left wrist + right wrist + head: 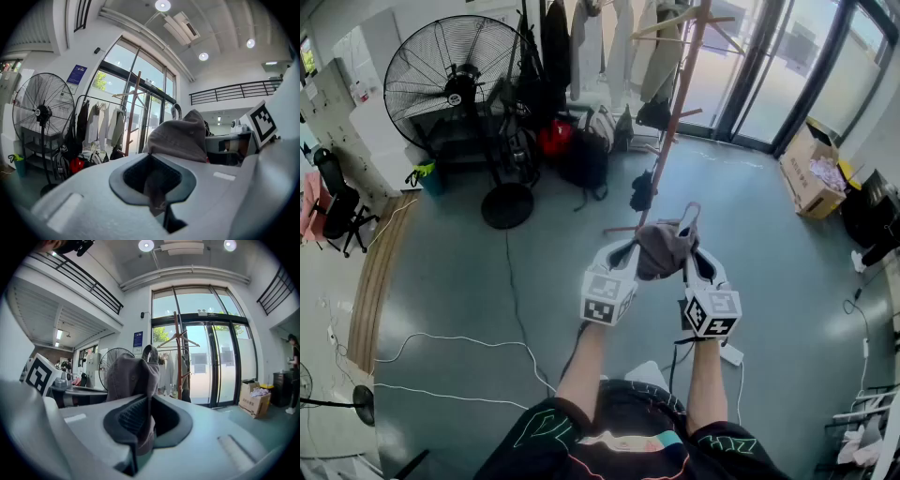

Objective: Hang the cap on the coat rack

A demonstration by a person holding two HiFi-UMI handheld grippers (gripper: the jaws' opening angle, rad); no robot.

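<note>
Holding the grey cap (664, 248) between them, the left gripper (630, 251) and the right gripper (694, 253) are each clamped on a fold of its cloth, up in front of the person's chest. Just beyond stands the wooden coat rack (677, 111), apart from the cap, with what may be a dark bag (642, 190) hanging low on it. Farther off are a tall fan (455, 80), hung clothes (581, 37) and glass doors (769, 66).

The left claw (157, 186) grips the grey cap (180, 138), the wooden coat rack (132, 112) standing beyond.
</note>
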